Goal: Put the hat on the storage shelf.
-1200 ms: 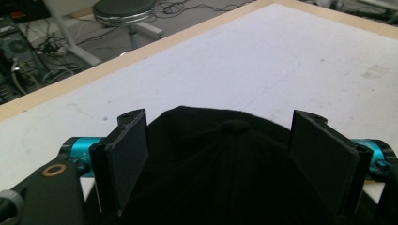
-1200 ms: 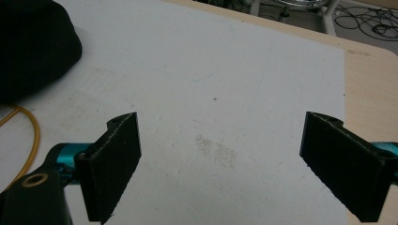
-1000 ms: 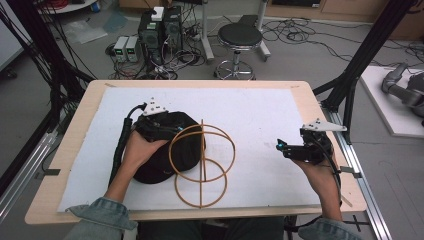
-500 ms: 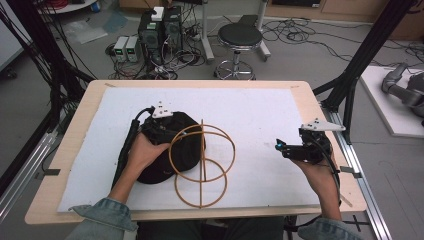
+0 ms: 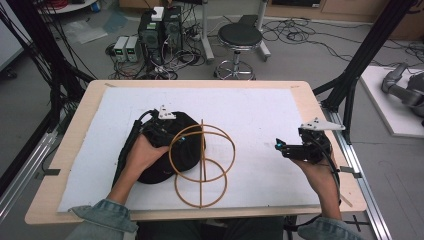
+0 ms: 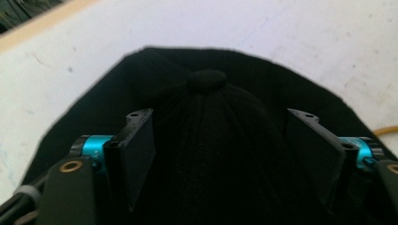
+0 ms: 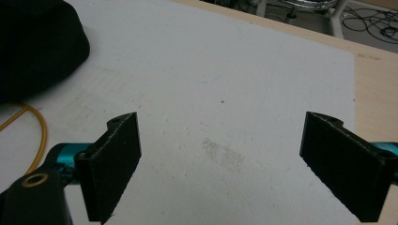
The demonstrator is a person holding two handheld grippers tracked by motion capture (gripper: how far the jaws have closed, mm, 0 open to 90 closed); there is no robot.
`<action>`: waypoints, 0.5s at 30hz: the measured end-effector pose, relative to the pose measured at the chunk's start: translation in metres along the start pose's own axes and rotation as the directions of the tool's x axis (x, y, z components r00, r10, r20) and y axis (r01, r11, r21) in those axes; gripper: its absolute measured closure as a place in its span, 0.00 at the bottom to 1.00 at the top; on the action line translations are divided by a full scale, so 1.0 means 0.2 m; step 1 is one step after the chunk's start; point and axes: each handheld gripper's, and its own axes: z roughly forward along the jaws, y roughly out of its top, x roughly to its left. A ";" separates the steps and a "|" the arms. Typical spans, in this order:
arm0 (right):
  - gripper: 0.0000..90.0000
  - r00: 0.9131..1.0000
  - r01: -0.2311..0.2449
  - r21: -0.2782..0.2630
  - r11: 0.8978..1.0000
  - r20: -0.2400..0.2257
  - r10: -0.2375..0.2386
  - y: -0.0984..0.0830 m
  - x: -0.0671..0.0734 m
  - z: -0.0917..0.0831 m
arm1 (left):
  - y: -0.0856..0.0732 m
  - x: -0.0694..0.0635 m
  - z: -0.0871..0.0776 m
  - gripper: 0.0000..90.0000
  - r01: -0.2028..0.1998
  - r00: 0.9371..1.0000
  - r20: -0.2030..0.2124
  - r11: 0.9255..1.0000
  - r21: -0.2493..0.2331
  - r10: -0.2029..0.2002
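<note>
The left claw (image 5: 176, 136) has moved a little toward the far side of the tabletop (image 5: 90, 105) during the last second, and now it sits over the black fabric cap with a small button on the crown (image 5: 162, 150). In the left gripper view the jaws are spread wide, one on each side of the crown, and the fabric button (image 6: 206, 80) lies just ahead of the claw, between the two pads. They straddle the cloth and do not pinch it yet, as far as I can judge. This small advance seems to mean that the left hand (image 5: 142, 155) is preparing to grip the cap at its top.

The thin wooden stand made of rings around one upright rod (image 5: 202, 162) is just to the right of the left claw, and one ring passes in front of the cap; whether it touches the cap, I cannot tell.

The right claw (image 5: 280, 147) has stayed at the same place, well apart from the cap, low above the white cover (image 7: 225, 70). Its jaws are wide open and hold nothing; a yellow curve of the stand (image 7: 33, 126) lies left of it.
</note>
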 end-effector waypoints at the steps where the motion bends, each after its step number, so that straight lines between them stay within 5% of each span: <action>1: 0.14 1.000 0.001 -0.001 1.000 -0.001 -0.001 0.00 0.00 0.00 | 0.00 0.00 0.00 0.35 0.000 1.000 0.000 1.000 0.000 0.000; 6: 0.14 1.000 0.004 -0.003 1.000 0.000 -0.004 0.00 0.00 0.00 | -0.01 0.01 0.01 0.49 0.005 1.000 0.014 0.999 0.043 -0.005; 15: 0.14 1.000 0.008 -0.002 1.000 0.003 -0.008 0.00 -0.01 0.00 | -0.01 0.00 -0.03 0.79 -0.035 0.999 0.020 0.999 0.016 0.035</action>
